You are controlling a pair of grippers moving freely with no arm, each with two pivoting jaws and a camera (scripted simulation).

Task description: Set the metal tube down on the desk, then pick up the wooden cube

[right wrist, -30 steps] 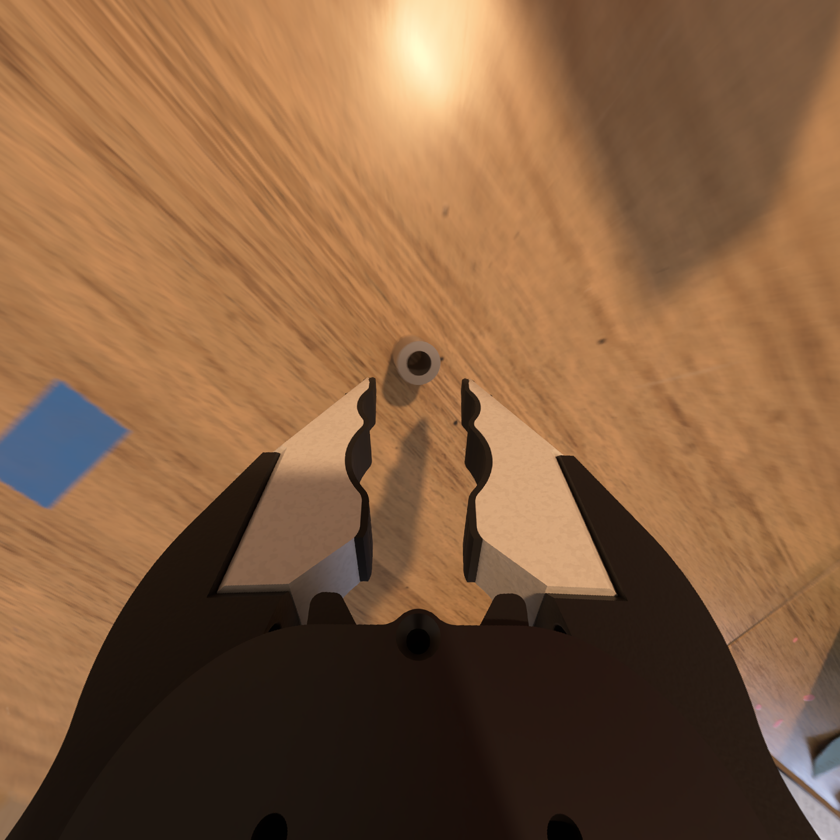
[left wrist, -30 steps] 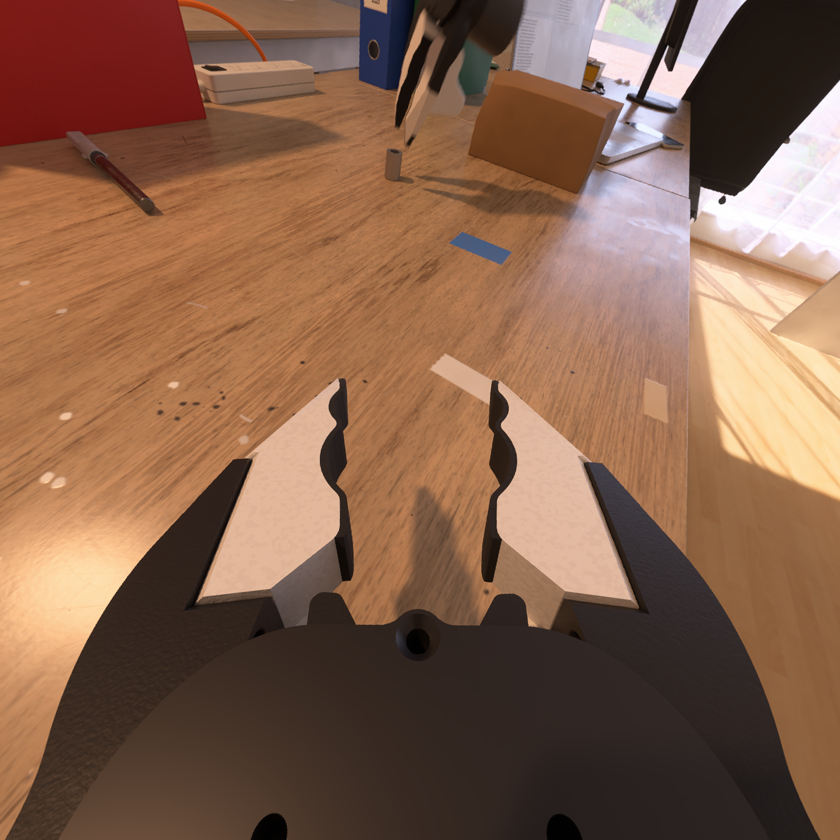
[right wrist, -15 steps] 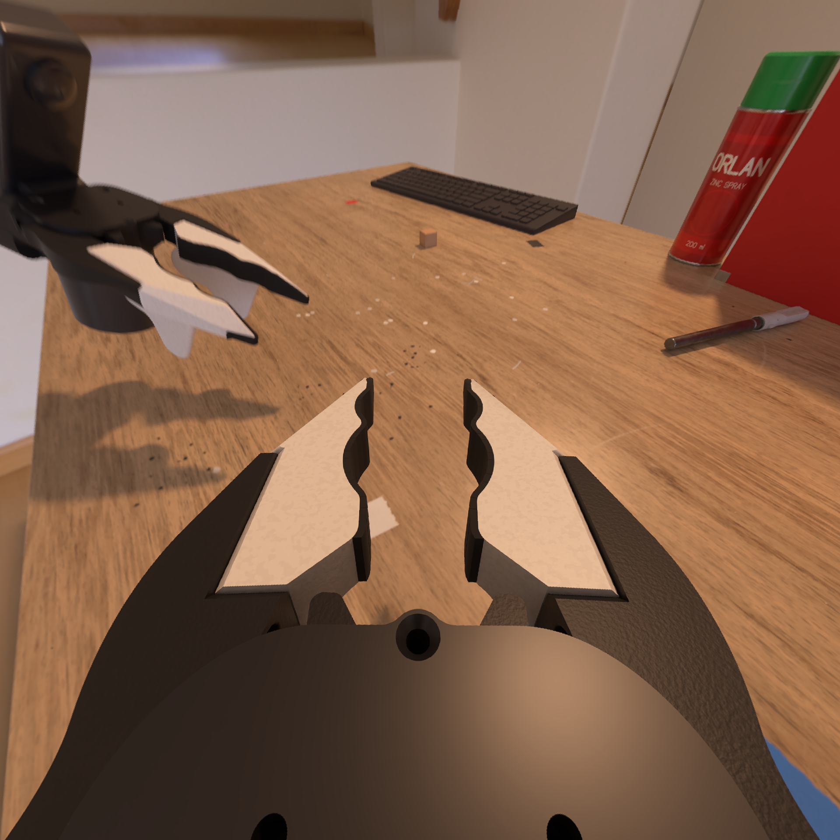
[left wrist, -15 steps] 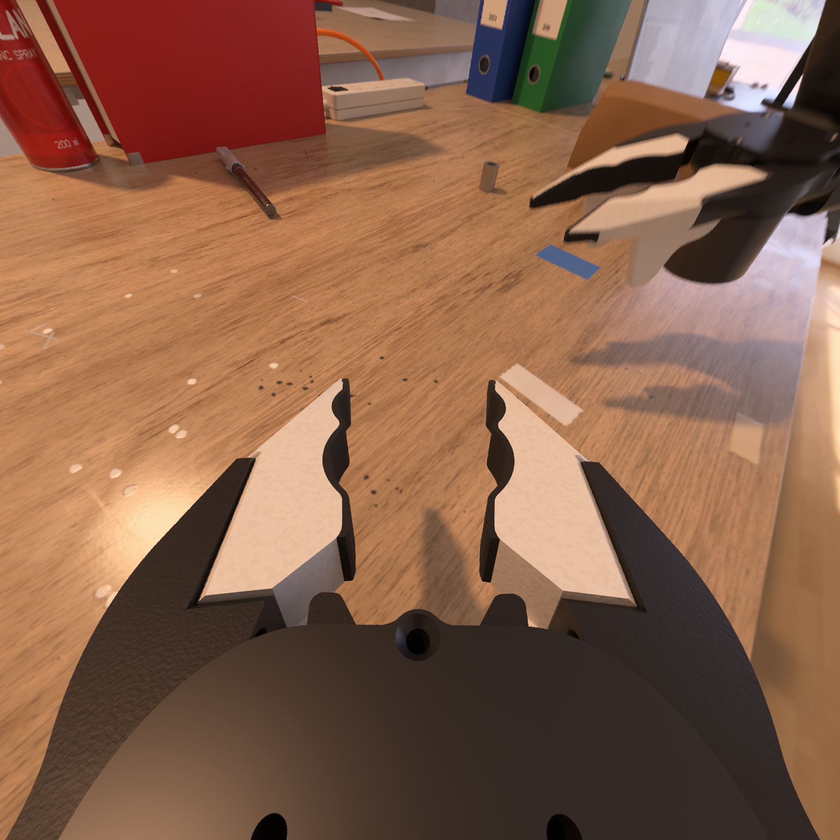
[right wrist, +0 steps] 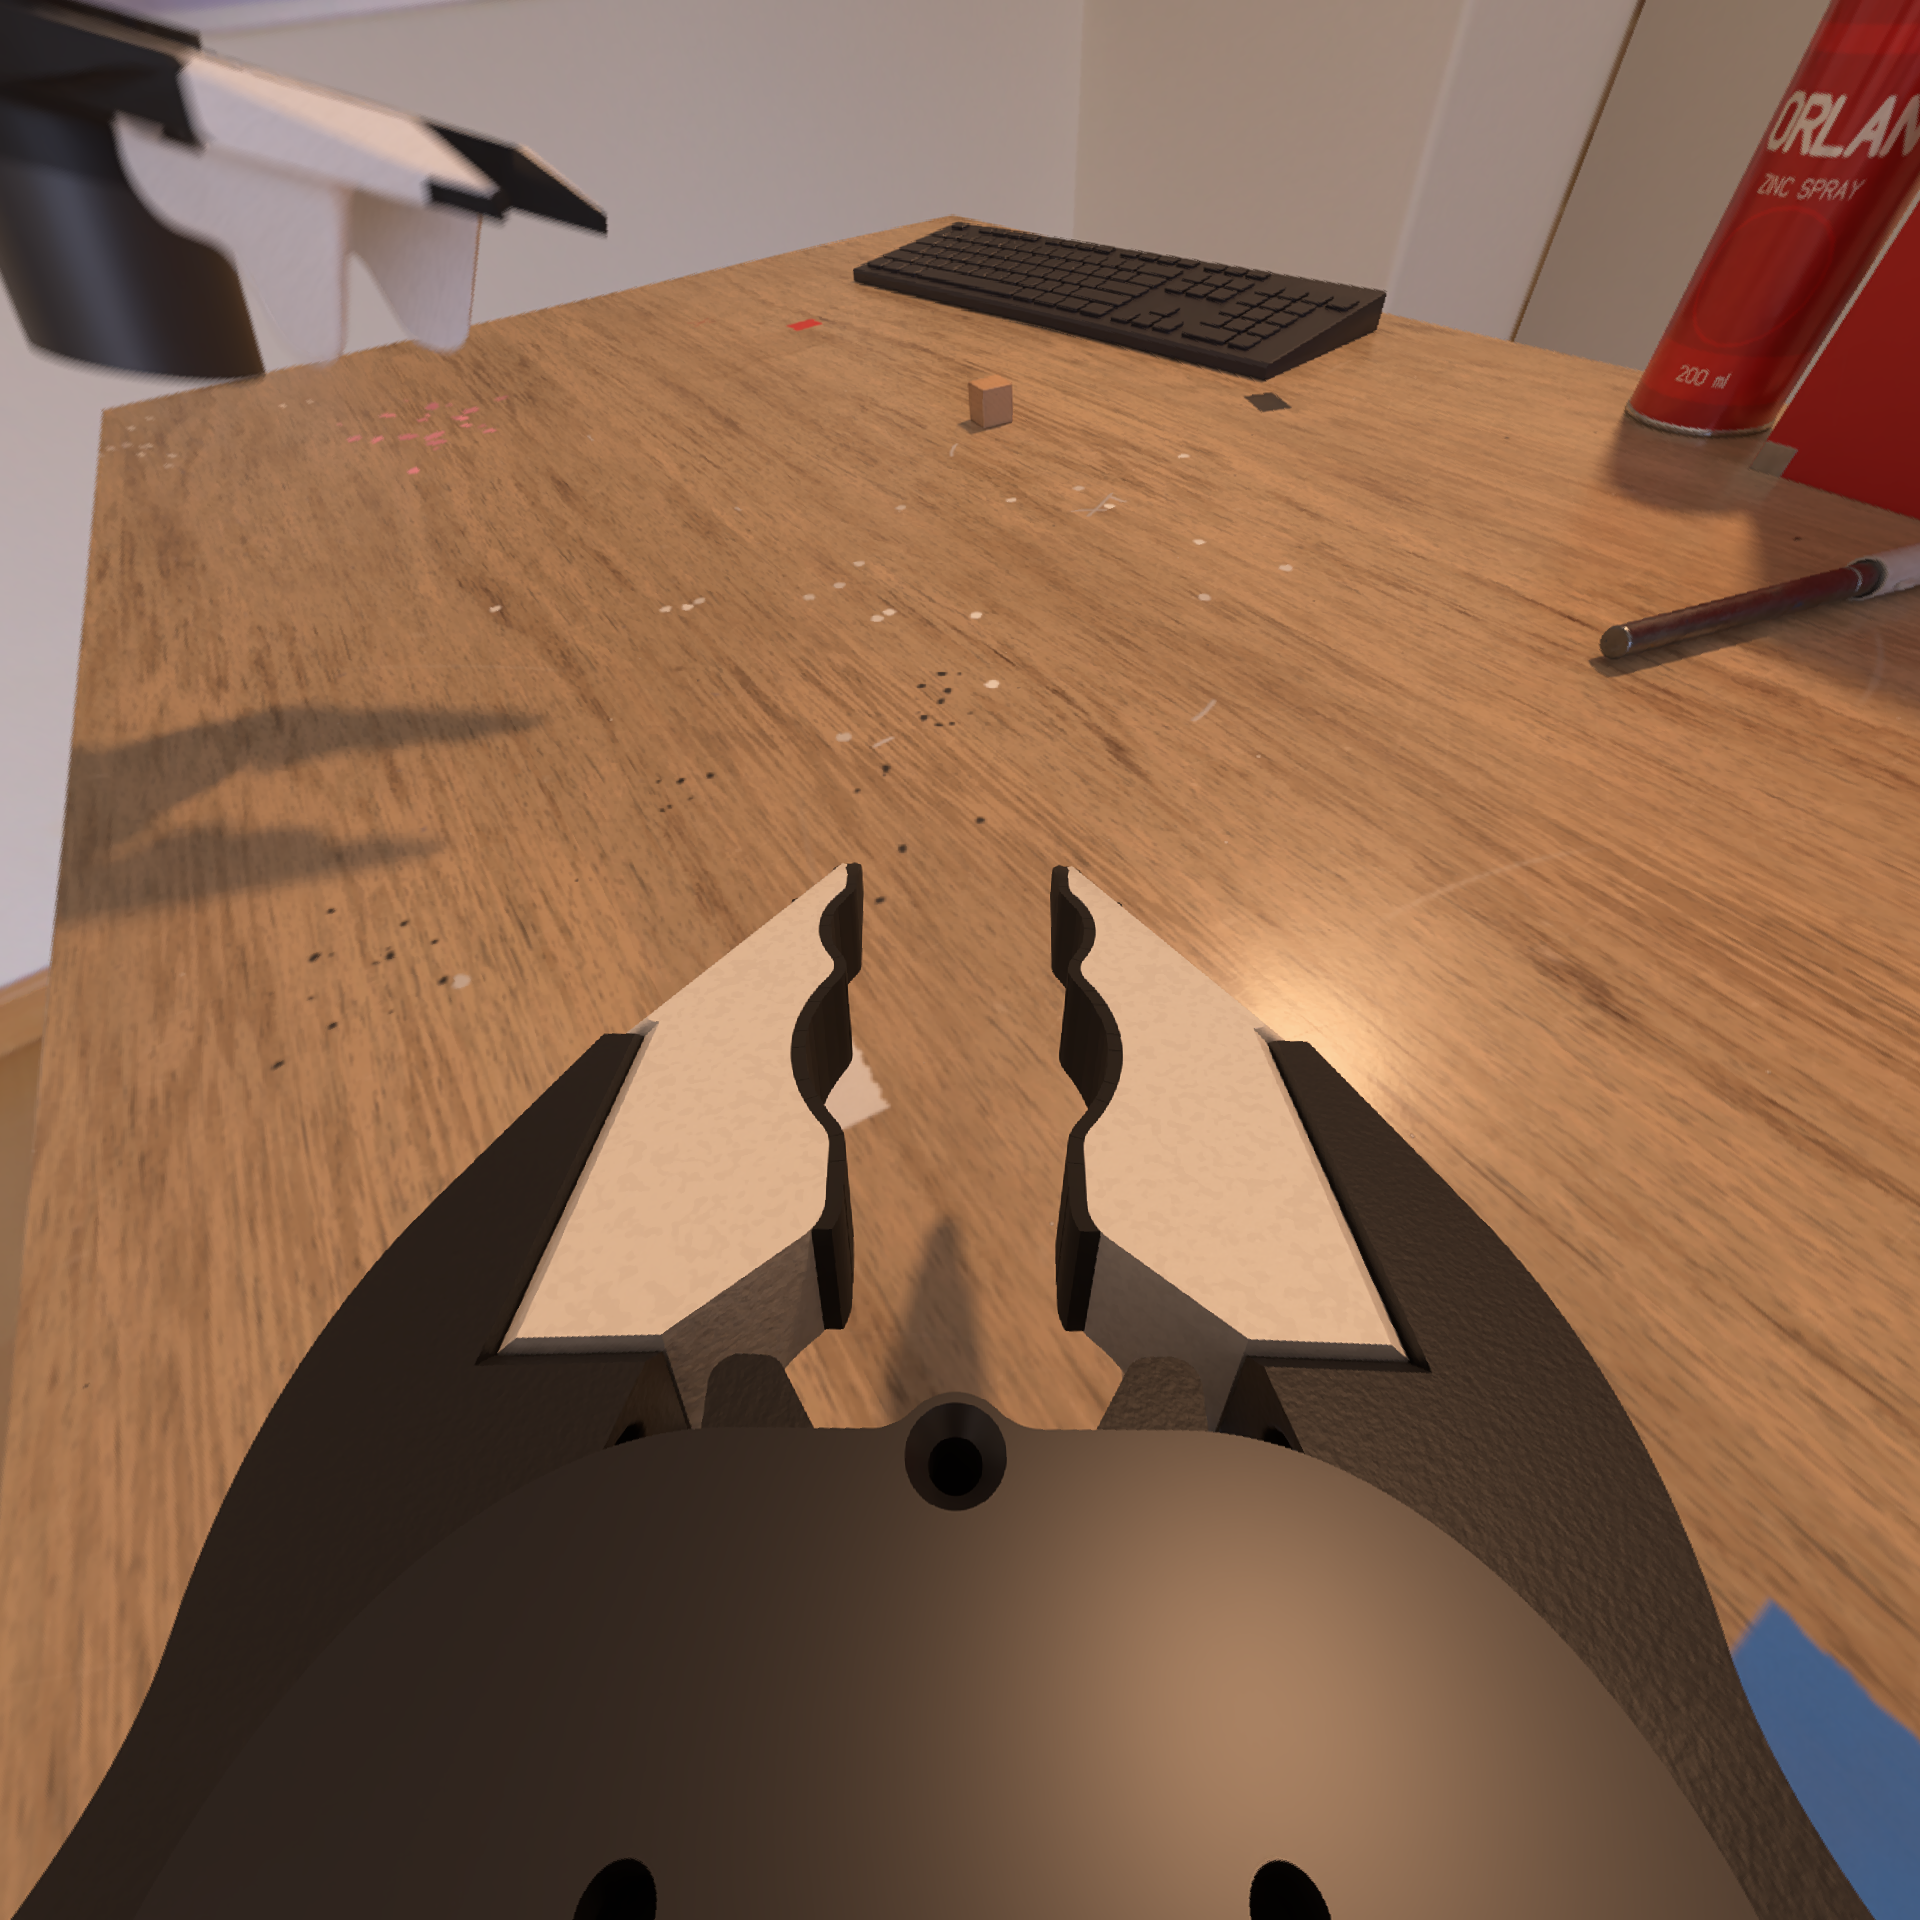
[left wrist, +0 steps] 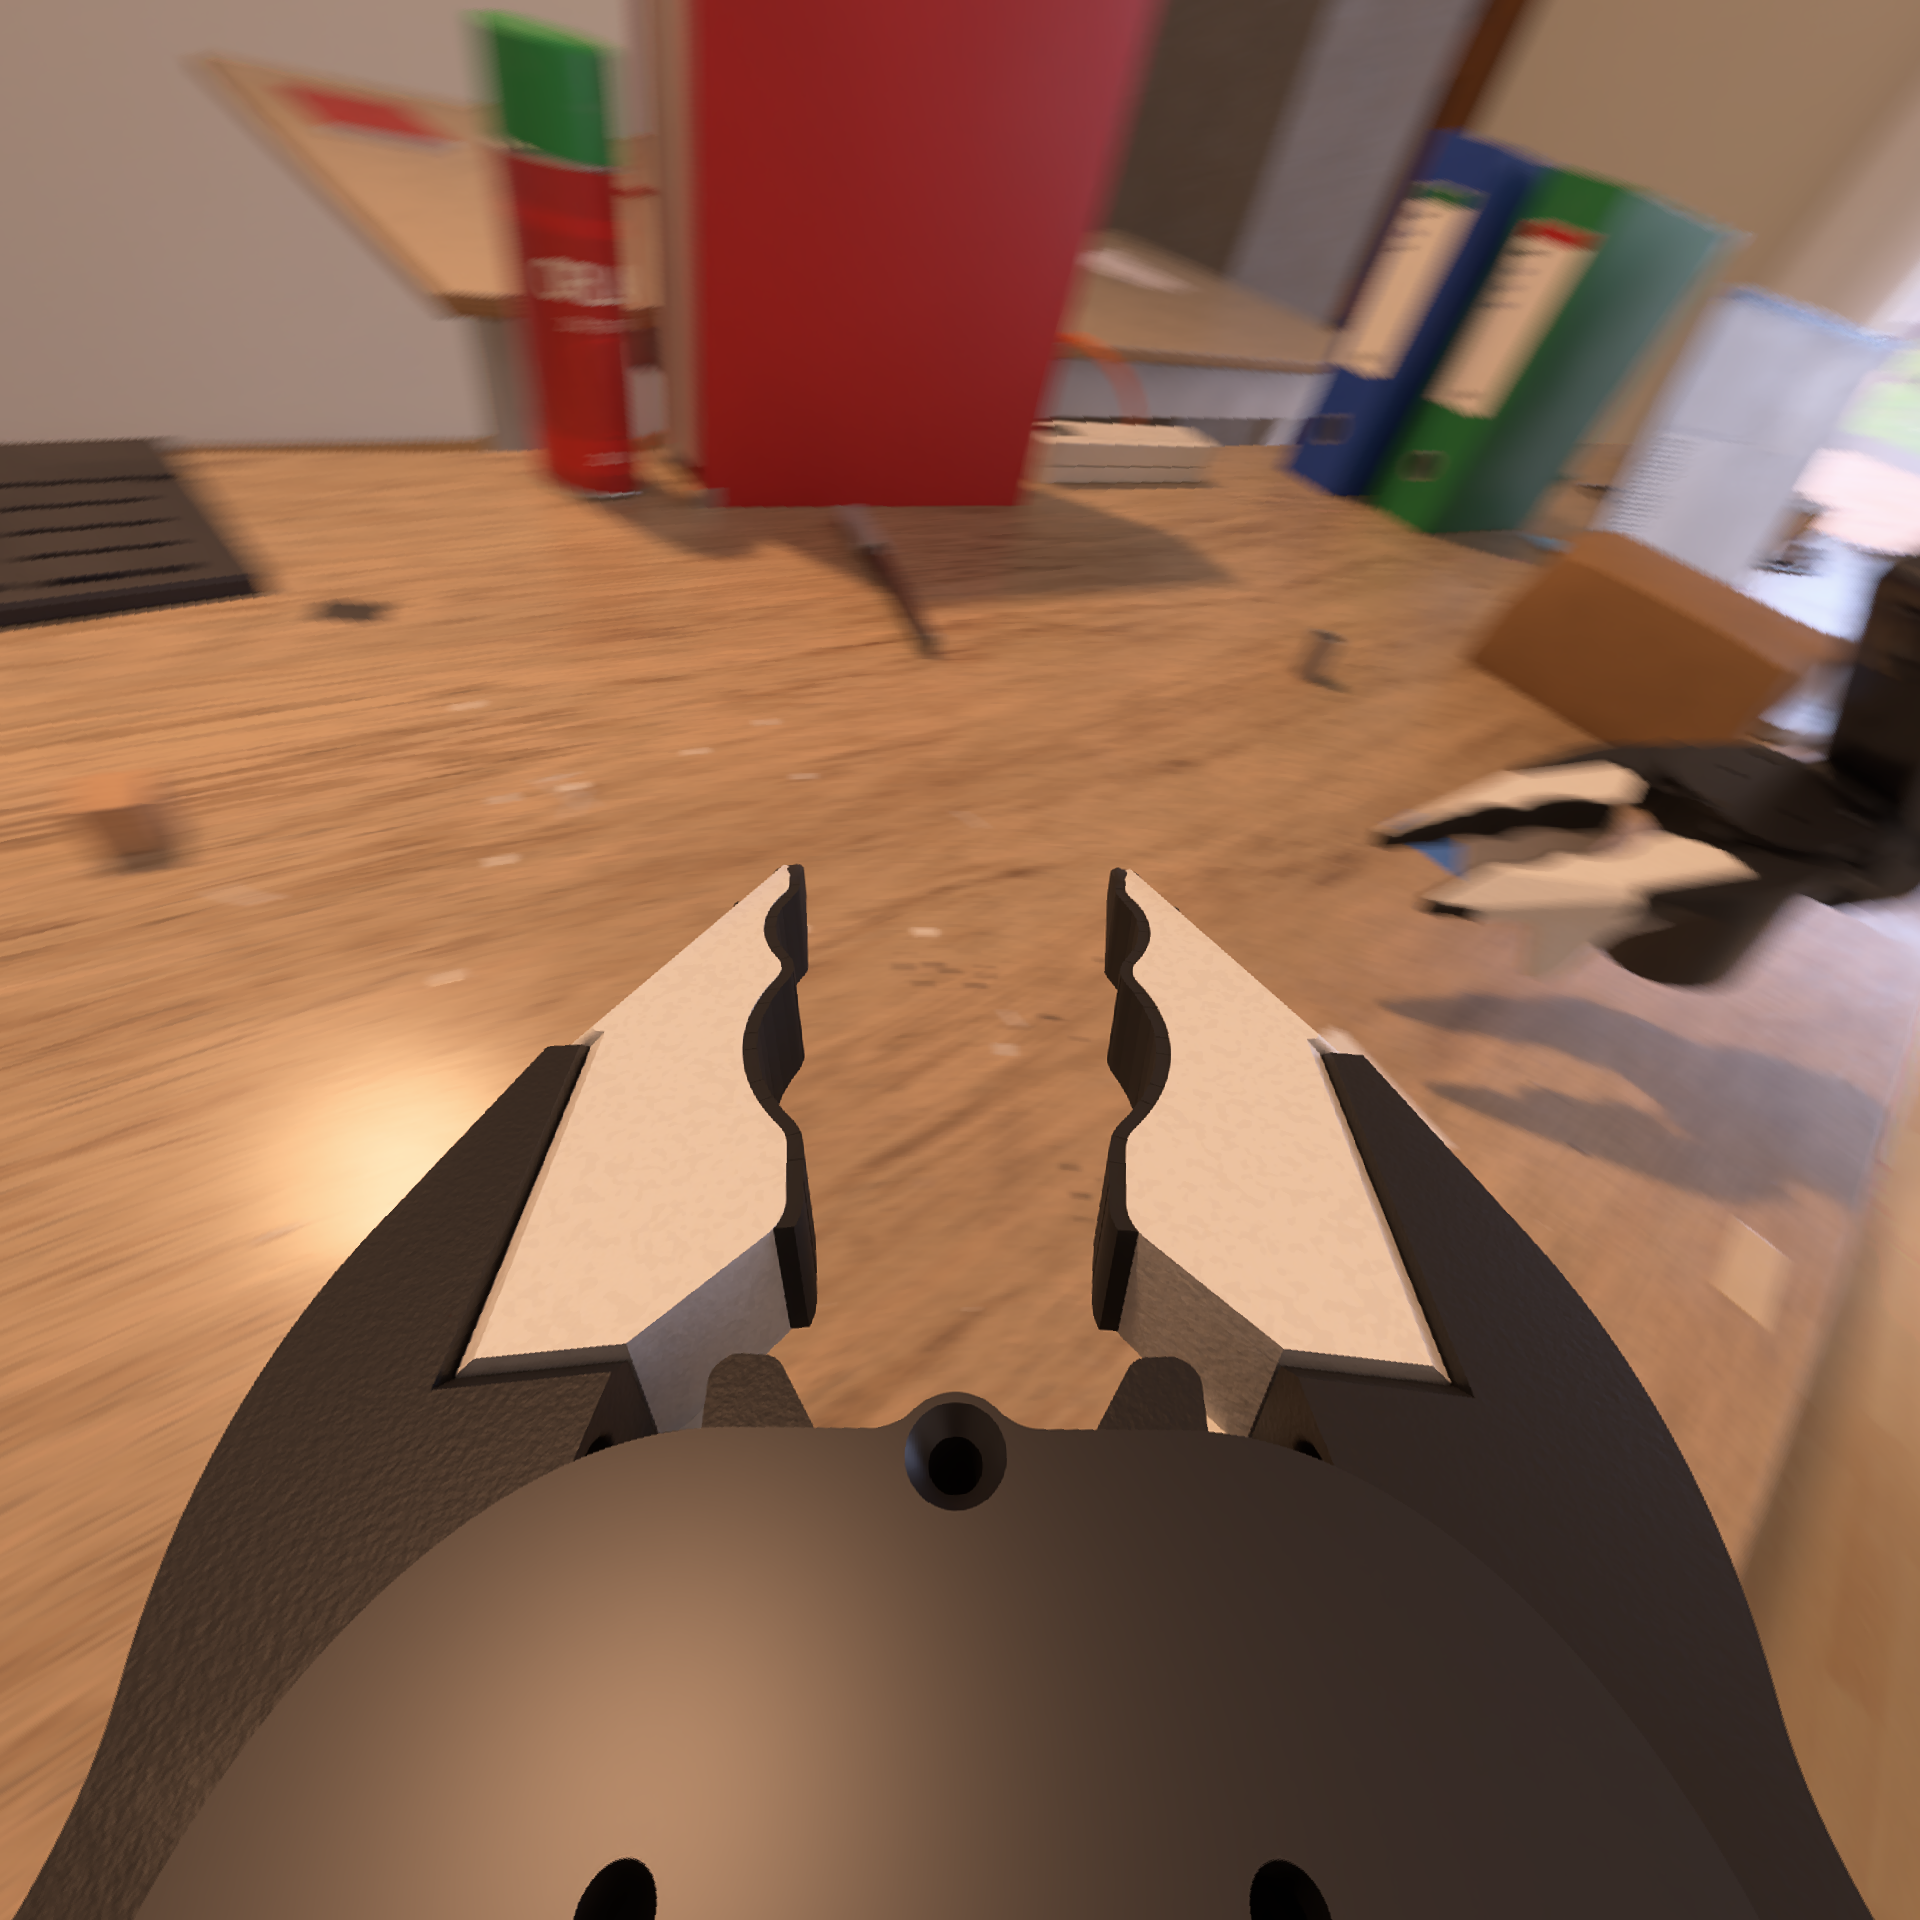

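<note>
Both claws, left [left wrist: 954,883] and right [right wrist: 954,883], are spread and empty; tube [left wrist: 1322,659] stands on tabletop [right wrist: 1351,935] far ahead-right of left, freeing right to face cube [right wrist: 989,402] far ahead.

Wooden desk [right wrist: 1351,935] with cube [right wrist: 989,401], keyboard [right wrist: 1122,296], spray can [right wrist: 1787,239], pen [right wrist: 1756,608], tube [left wrist: 1325,658]

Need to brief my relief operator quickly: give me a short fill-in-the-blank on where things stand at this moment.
1. The right gripper is open and holds ___.
2. The wooden cube sits on the desk near the black ___.
3. The metal tube stands on the ___.

Missing: nothing; keyboard; desk.
</note>
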